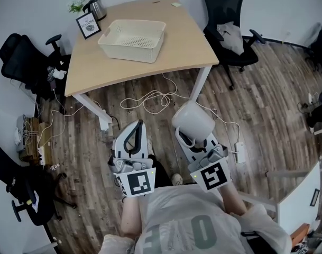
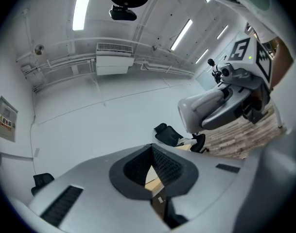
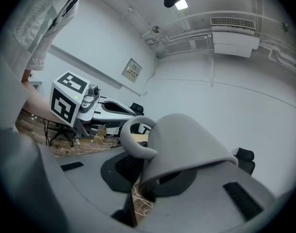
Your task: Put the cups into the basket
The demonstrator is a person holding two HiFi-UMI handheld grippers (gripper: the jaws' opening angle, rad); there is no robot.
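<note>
The person stands back from the surface [image 1: 176, 49], elbows bent and tucked near the torso. Both forearms reach forward, so the two tools sit side by side over the wooden floor [image 1: 256, 105] without touching.

The left gripper [image 1: 134, 127] points level towards the surface, its marker cube [image 1: 139, 183] facing up close to the chest. In the left gripper view its fingers [image 2: 169, 164] meet at the tips, leaving only a small diamond-shaped gap between the ribbed pads, and nothing sits in that gap.

The right gripper [image 1: 189, 137] tips slightly downward. Its fingers [image 3: 119, 166] are clamped on the rim of a pale cup [image 1: 193, 120], close to the handle. The right gripper view shows the cup [image 3: 186, 140] with its mouth turned back towards the fingers, its base pointing away and the handle curling off to the left. From the left gripper view the cup [image 2: 196, 113] hangs off to the right, held out in the air.

The cup is over the floor, short of the surface's near edge and well apart from the basket [image 1: 130, 52]. The basket is a cream one that rests towards the far left of the surface. Beside it stand a picture frame [image 1: 88, 25] and a kettle [image 1: 96, 8]. Loose cables [image 1: 150, 98] lie on the floor between the person and the surface.
</note>
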